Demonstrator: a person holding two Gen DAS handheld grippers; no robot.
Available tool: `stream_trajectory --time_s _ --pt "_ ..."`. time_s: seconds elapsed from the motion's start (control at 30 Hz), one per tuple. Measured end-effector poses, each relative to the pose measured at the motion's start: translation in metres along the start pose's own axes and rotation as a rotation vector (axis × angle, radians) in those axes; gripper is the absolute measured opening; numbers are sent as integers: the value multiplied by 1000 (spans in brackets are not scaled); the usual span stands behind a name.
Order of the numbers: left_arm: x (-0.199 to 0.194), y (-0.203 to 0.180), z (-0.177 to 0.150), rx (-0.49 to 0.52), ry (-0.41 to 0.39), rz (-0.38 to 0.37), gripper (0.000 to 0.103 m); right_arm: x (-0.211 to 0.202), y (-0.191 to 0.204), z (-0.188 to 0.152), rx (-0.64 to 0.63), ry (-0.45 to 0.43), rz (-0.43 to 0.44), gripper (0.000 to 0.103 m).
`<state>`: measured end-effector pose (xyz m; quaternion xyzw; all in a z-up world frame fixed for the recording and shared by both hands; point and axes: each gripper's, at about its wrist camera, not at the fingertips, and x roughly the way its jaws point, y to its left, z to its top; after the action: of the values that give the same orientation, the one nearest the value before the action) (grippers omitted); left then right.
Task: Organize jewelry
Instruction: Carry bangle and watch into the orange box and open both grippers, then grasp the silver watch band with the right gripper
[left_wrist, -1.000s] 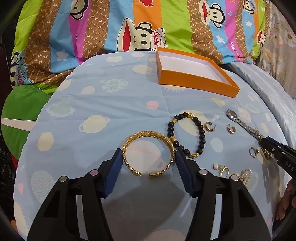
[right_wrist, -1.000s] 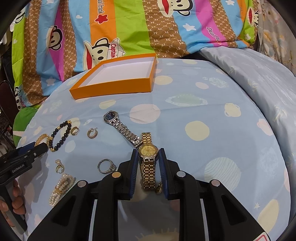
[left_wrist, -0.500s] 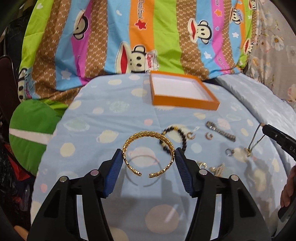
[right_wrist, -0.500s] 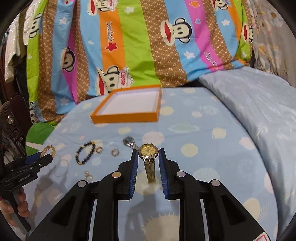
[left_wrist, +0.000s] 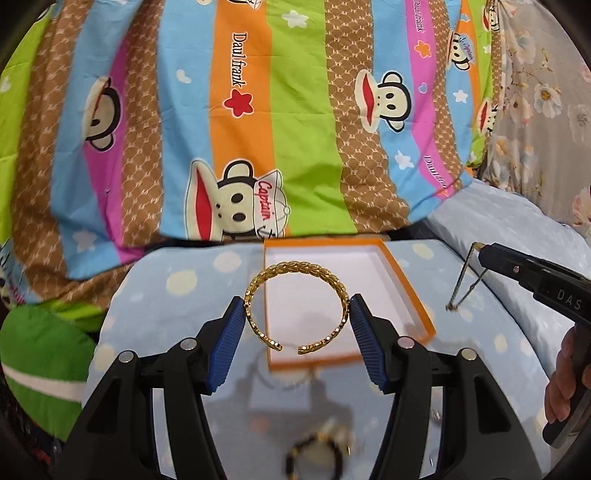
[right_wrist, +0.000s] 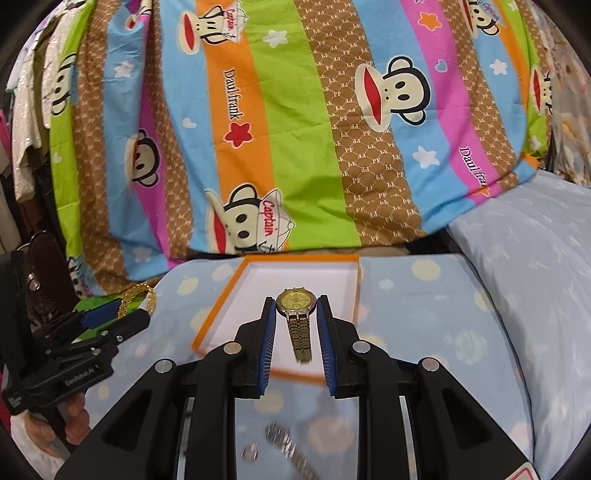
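gold bangle (left_wrist: 297, 306) between left gripper (left_wrist: 297, 314) pads | gold watch (right_wrist: 296, 303) pinched in right gripper (right_wrist: 295, 314) (strap dangling)

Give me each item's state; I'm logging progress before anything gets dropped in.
Bangle: clamped in left gripper, held above box.
Watch: clamped at its case in right gripper, strap hanging down.
Box: open, nothing inside.
Beaded bracelet: lying on the bed, blurred.
Silver watch: lying on the bed, blurred.

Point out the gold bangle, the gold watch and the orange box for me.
gold bangle (left_wrist: 295, 268): left wrist view, braided top arc.
gold watch (right_wrist: 296, 302): right wrist view, dial face.
orange box (left_wrist: 408, 291): left wrist view, right rim.
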<state>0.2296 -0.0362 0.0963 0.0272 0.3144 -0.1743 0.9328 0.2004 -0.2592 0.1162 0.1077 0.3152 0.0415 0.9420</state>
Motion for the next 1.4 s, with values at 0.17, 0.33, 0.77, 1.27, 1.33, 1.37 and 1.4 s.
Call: stream_trajectory --time_s 0.17,0.33,0.77,1.27,1.33,1.37,1.4 --pt "69 -3 32 1 29 5 56 64 -12 32 30 30 2 21" --pt "126 -2 50 -2 69 21 57 125 -16 44 11 92 -23 21" --pt "186 6 34 -1 198 39 63 186 -35 22 -57 235 -99 22" --pt "63 35 2 -79 91 26 82 32 -33 -22 -2 57 -23 58" --pt "40 38 -14 -87 94 17 83 5 -29 -44 -17 53 -30 58" --pt "27 40 -25 -92 100 13 83 -6 -28 -57 -25 50 -39 58" --pt "16 42 -38 -98 103 20 83 -15 -25 -67 -33 49 -50 59"
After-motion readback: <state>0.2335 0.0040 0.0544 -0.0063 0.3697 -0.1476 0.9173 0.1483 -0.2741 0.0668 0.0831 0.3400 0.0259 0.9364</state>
